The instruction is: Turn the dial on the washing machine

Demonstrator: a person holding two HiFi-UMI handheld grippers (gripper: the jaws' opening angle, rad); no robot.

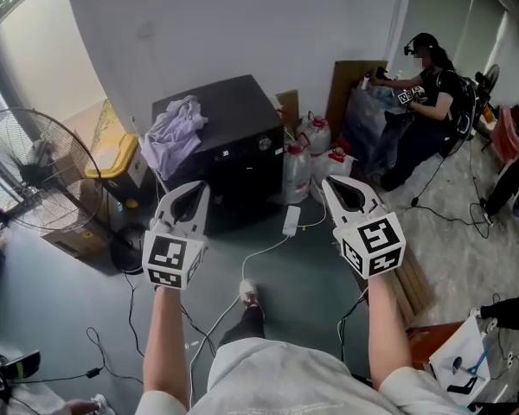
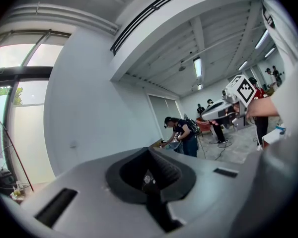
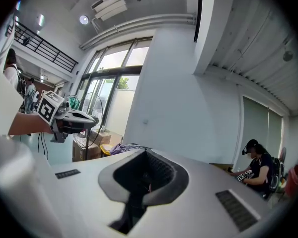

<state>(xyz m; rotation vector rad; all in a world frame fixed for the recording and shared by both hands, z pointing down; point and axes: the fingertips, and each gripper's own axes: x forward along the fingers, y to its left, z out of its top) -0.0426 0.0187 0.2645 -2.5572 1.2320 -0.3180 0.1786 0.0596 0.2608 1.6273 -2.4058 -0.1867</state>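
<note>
The black washing machine (image 1: 233, 128) stands against the wall ahead, with a lilac cloth (image 1: 175, 132) heaped on its top. A small round dial (image 1: 264, 143) shows on its front panel. My left gripper (image 1: 193, 188) and right gripper (image 1: 330, 184) are both held up in the air well short of the machine, shut and with nothing in them. In the left gripper view the jaws (image 2: 150, 150) meet, and the right gripper (image 2: 223, 108) shows off to the side. The right gripper view shows its own jaws (image 3: 146, 153) pressed together, with the left gripper (image 3: 69, 118) at the left.
A standing fan (image 1: 35, 171) and a yellow bin (image 1: 112, 154) are left of the machine. White jugs (image 1: 307, 150) stand to its right. A white power strip (image 1: 291, 220) with its cable lies on the floor. A person (image 1: 424, 85) works at the back right.
</note>
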